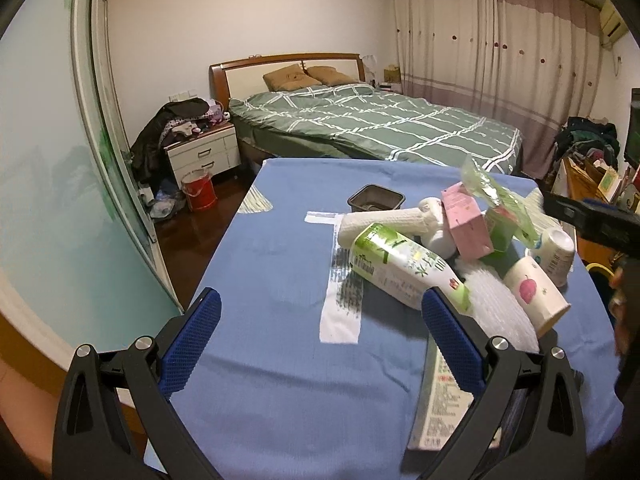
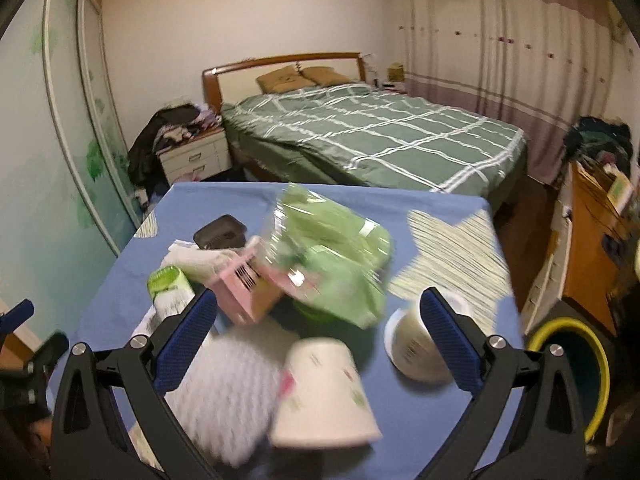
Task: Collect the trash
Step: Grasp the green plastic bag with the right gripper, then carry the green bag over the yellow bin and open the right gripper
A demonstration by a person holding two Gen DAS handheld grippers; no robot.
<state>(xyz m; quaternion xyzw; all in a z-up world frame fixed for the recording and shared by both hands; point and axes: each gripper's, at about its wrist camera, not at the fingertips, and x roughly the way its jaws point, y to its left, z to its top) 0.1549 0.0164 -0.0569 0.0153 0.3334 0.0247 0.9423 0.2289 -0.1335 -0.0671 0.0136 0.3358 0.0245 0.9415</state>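
Both jaws wide, empty. Bring your right gripper point(image 2: 320, 320) down sq. over paper cup point(image 2: 324, 396) w/ fruit print; bin point(image 2: 576, 364) waits right.

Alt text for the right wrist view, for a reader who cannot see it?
The open right gripper hovers over a trash pile on a blue table: a paper cup, pink carton and green wrapper. A bed stands behind.

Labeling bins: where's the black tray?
Far side of the trash pile on the blue table: black tray sits behind the paper towel roll, left of the pink carton.
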